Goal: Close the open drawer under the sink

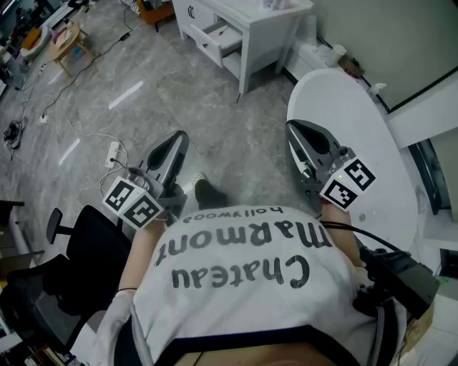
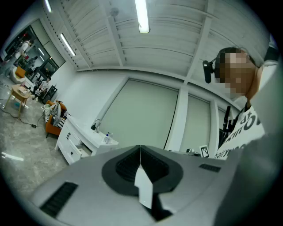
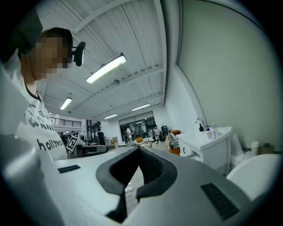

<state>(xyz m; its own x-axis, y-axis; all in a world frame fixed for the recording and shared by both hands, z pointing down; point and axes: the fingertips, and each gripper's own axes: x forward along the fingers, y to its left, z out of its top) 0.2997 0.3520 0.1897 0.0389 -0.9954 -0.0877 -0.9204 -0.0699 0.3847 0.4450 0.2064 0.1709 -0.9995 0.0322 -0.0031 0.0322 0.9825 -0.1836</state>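
drawer (image 1: 219, 34) open at 12 o'clock in cabinet (image 1: 247, 18), well apart from both | left hand-held gripper (image 1: 179, 140) jaws together, empty | right hand-held gripper (image 1: 295, 130) jaws together, empty | drawer likely light, stiff, slides easily: push its flat front, no grip needed

both grippers are held out in front of the torso (image 1: 236, 286), level, pointing away from the body, well apart from each other. left gripper (image 1: 179, 139) on the person's left side, left marker cube (image 1: 132, 202) at its rear close to the body, jaws together at the tips and empty. right gripper (image 1: 293, 129) on the right side, right marker cube (image 1: 348, 182) at its rear, jaws likewise together at the tips and empty. the hands are hidden behind the cubes.
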